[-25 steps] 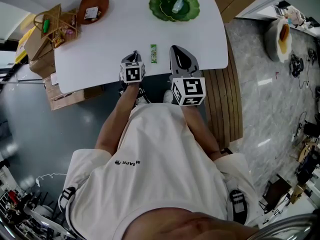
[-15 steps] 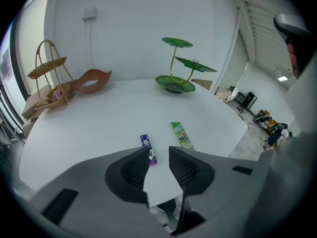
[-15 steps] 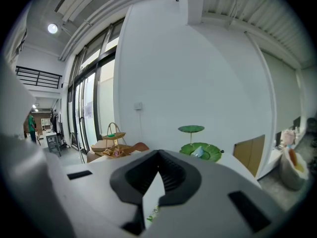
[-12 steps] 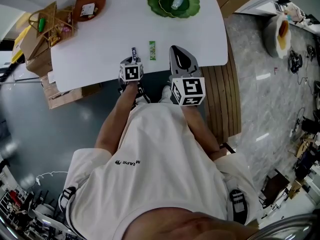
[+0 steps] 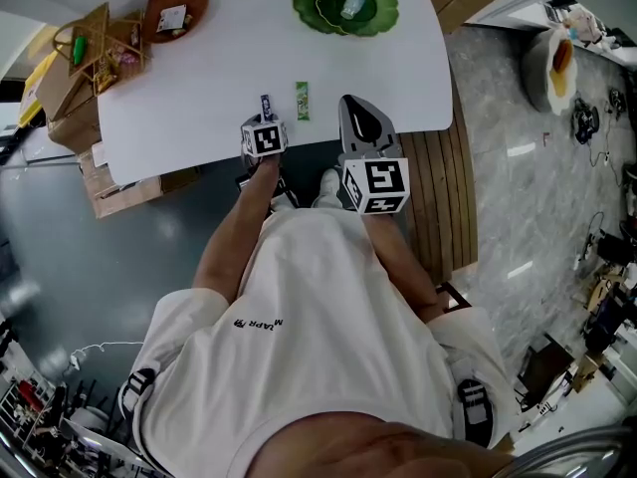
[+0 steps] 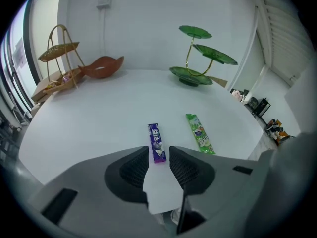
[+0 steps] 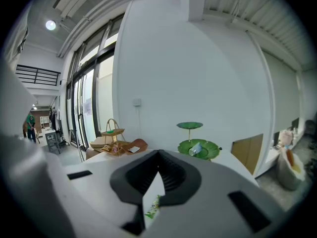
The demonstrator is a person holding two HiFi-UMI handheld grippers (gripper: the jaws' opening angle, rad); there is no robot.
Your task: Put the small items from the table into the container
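Purple stick (image 6: 156, 138) | near table (image 6: 89, 113) edge (open top beyond) | left hand-held gripper (image 6: 159, 151) opening over its end | right hand-held gripper (image 7: 158, 155) pressed together

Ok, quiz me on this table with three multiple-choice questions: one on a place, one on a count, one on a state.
1. Seen from the person, where does the green gum pack lie relative to the purple gum pack? A left of it; B right of it; C on top of it.
2. How many gum packs lie on the bare white table? A one; B two; C three.
3. The purple pack is: A lying flat; B lifted off the table; C standing on end.

Answers: 1 B, it sits to the right, apart. 2 B, only those two show. 3 A, it rests flat on the tabletop.
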